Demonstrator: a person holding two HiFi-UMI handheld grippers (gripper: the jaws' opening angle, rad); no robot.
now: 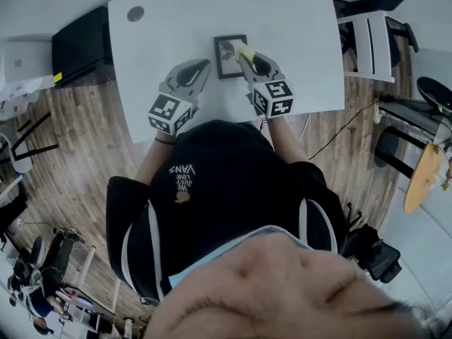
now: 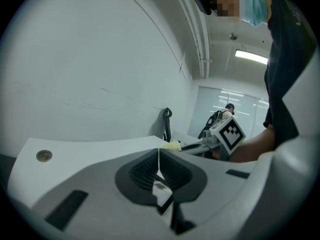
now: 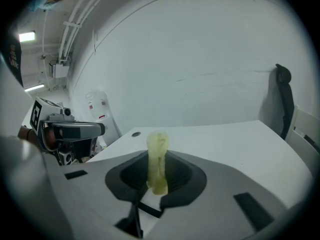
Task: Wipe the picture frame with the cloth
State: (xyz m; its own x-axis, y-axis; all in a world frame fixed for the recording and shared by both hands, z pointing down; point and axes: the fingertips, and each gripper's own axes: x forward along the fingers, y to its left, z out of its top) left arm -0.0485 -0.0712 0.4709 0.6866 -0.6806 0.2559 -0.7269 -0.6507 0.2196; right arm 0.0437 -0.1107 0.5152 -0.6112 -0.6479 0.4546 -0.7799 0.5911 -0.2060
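Over picture frame (image 1: 224, 63), right hand-held gripper (image 1: 245, 55)

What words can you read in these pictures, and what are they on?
"VANS": on the person's black shirt, upside down in the head view; the smaller words next to it look like "WE LOVE".
Red marks on the white object by the wall: too small to read.
Marker cubes on the left gripper and on the right gripper, which holds the cloth: square patterns only, no words.
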